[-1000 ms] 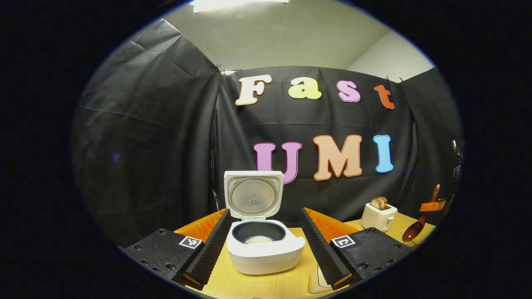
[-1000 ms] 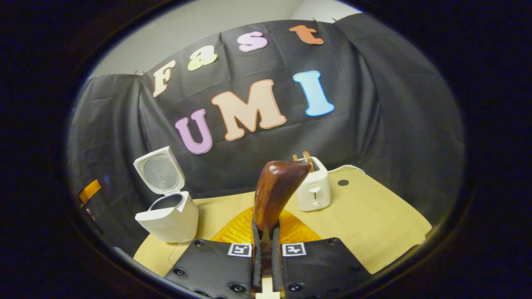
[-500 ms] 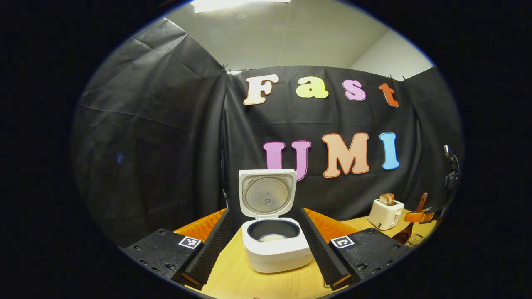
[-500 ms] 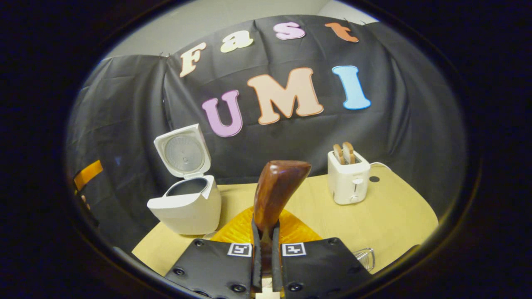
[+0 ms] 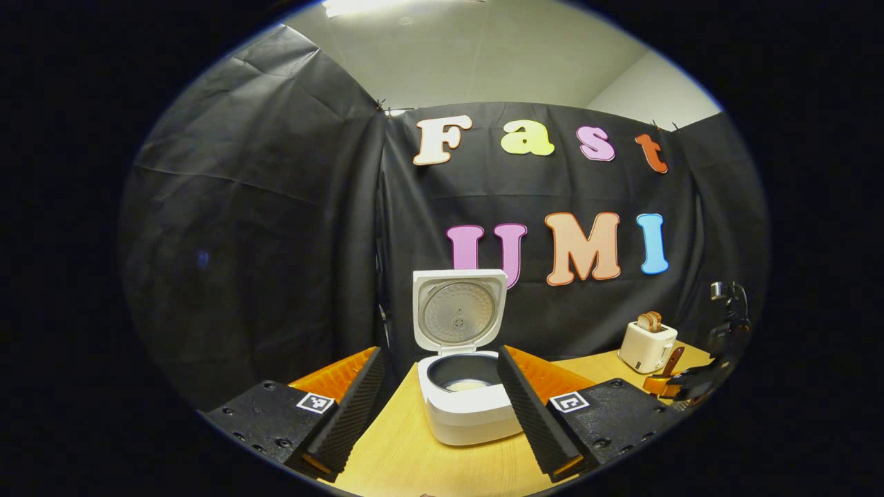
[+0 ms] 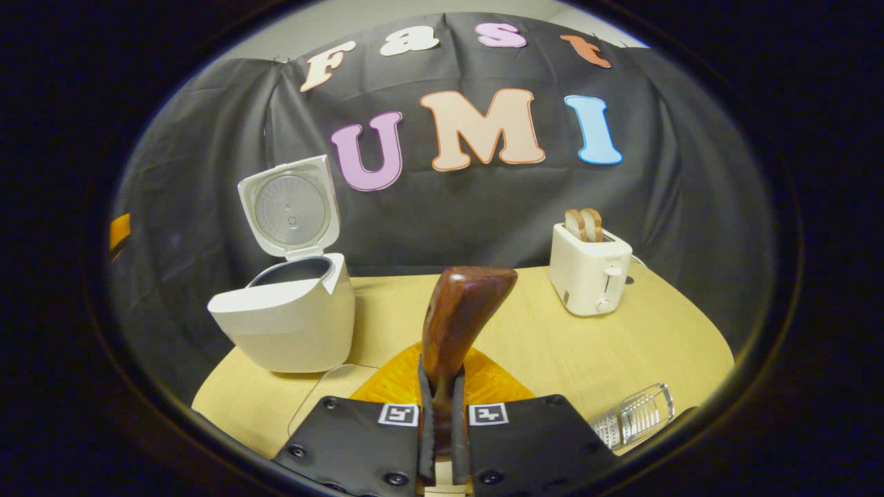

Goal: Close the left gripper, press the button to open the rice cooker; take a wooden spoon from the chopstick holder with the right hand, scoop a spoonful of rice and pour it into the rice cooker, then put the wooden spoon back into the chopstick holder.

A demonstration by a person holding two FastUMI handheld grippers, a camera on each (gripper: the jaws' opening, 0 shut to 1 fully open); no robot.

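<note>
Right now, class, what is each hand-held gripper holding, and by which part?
The right hand-held gripper grips the wooden spoon by its handle, both fingers pressing it. The left hand-held gripper is open, holding nothing.

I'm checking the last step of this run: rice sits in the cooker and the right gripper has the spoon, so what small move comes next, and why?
Probably lower the spoon toward the clear holder at lower right. The cooker stands open with rice inside, and the right gripper is shut on the handle, so only the return looks left.

No readable text or labels
</note>
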